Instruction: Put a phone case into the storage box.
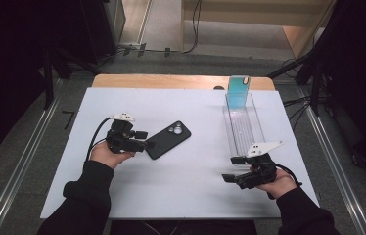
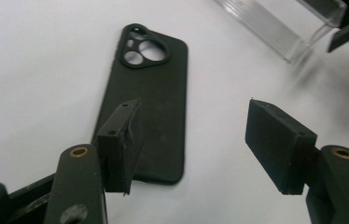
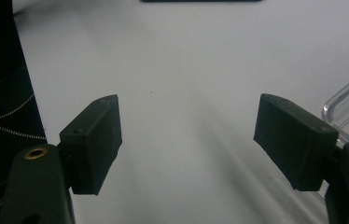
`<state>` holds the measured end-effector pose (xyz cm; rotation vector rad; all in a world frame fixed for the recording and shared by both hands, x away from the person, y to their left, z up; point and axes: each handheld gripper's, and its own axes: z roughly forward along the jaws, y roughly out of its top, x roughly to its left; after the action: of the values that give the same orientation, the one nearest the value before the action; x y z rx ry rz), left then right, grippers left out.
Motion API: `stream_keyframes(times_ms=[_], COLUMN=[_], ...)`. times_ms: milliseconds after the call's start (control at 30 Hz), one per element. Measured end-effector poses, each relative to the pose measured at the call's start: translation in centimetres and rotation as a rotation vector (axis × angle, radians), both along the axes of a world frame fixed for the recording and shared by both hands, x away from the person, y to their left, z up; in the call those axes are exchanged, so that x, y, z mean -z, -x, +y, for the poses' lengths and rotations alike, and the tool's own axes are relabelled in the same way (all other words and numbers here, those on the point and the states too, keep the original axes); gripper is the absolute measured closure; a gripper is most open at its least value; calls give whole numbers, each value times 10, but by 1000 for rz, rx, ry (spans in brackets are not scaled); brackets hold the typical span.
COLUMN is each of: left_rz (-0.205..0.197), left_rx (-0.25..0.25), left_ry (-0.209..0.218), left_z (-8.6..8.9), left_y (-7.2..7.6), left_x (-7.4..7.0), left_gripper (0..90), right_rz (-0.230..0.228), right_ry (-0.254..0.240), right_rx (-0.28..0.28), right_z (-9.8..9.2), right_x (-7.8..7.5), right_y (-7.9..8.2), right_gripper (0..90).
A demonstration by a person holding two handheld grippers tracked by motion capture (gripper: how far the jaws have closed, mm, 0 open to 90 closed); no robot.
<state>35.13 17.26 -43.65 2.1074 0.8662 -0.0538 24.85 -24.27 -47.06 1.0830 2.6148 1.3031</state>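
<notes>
- The left gripper sits in the person's left hand at the left of the white worktop, pointing toward the middle.
- Its jaws stand apart with nothing pressed between them; the left gripper view shows the bare pads with a clear gap.
- A black phone case lies flat on the worktop, back up, its camera cutout toward the far right end. Its near end is just beside the left gripper's tips.
- In the left gripper view the black phone case lies partly behind one jaw and reaches into the gap, not gripped.
- The right gripper rests in the right hand near the front right of the worktop, pointing left.
- Its jaws are wide apart and hold nothing; only white worktop shows between them.
- A clear plastic tray runs lengthwise on the right side, its near end close to the right gripper.
- A teal phone case stands upright at the tray's far end.
</notes>
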Motion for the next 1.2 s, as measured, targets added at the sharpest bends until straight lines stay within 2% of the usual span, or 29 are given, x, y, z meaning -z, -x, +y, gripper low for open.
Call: stream_keyframes(times_ms=[67,200,367,467,867,933,1100,1200], left_rz=[12,-6,-27,-15,4,17,36,19], left_rx=[17,45,53,53,92,93,103,96], left_ry=[21,20,53,76,75,69,55,52], left_z=[1,3,11,16,27,29,35,35], left_y=[6,19,33,42,66,69,73,73], left_x=[-1,-3,-1,1,10,12,18,16], left_gripper=[360,359,359,359,334,302,301,300], right_rz=[-5,0,-1,-1,1,2,0,1], right_ry=[0,5,6,7,13,13,11,11], right_rx=[-3,-1,10,12,20,26,27,28], right_z=[-1,-1,-2,-3,-5,-5,-6,-6], right_x=[0,0,0,0,0,0,0,0], right_y=[0,0,1,1,1,1,1,1], right_gripper=[213,213,213,213,213,213,213,213])
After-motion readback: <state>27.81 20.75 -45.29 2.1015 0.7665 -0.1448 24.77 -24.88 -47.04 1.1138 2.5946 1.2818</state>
